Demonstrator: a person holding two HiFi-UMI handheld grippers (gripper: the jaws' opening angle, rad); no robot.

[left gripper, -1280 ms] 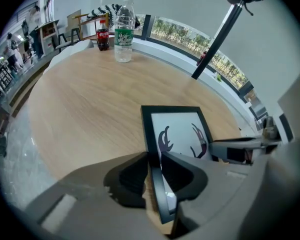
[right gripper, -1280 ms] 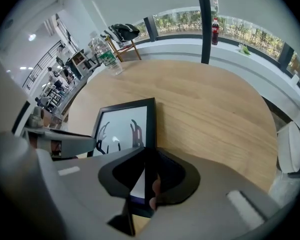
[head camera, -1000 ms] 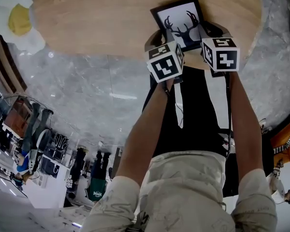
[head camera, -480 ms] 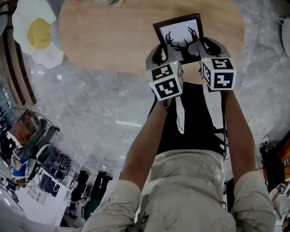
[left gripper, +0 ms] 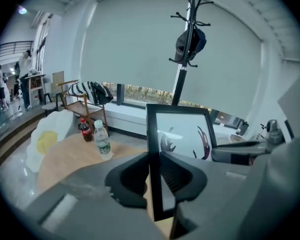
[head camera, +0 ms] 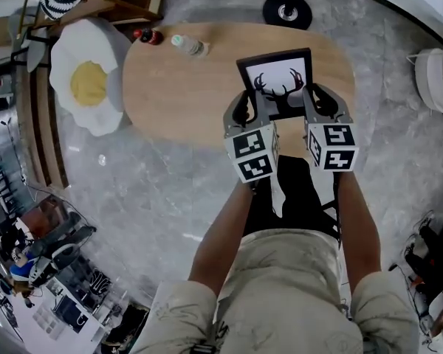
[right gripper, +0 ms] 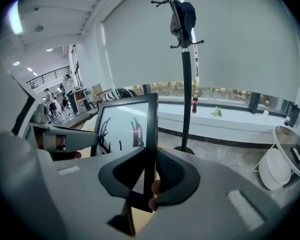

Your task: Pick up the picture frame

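Note:
The picture frame (head camera: 277, 80) is black-edged with a black deer head on white, and it hangs in the air above the oval wooden table (head camera: 184, 87). My left gripper (head camera: 245, 109) is shut on its left edge (left gripper: 153, 149). My right gripper (head camera: 319, 103) is shut on its right edge (right gripper: 151, 134). In the left gripper view the frame (left gripper: 182, 134) stands upright between the dark pads, with the right gripper's jaw at the far side. In the right gripper view the frame (right gripper: 122, 126) shows the deer print, with the left gripper beyond it.
A clear water bottle (head camera: 188, 45) and a small cola bottle (head camera: 148, 37) stand at the table's far left. An egg-shaped cushion seat (head camera: 85, 87) sits left of the table. A coat stand base (head camera: 289, 9) is behind it, and a white stool (head camera: 435, 72) at the right.
Both grippers have risen with the frame held between them, and it now sits well above the tabletop. The head view has pulled back, so the whole table and the bottles are in sight.

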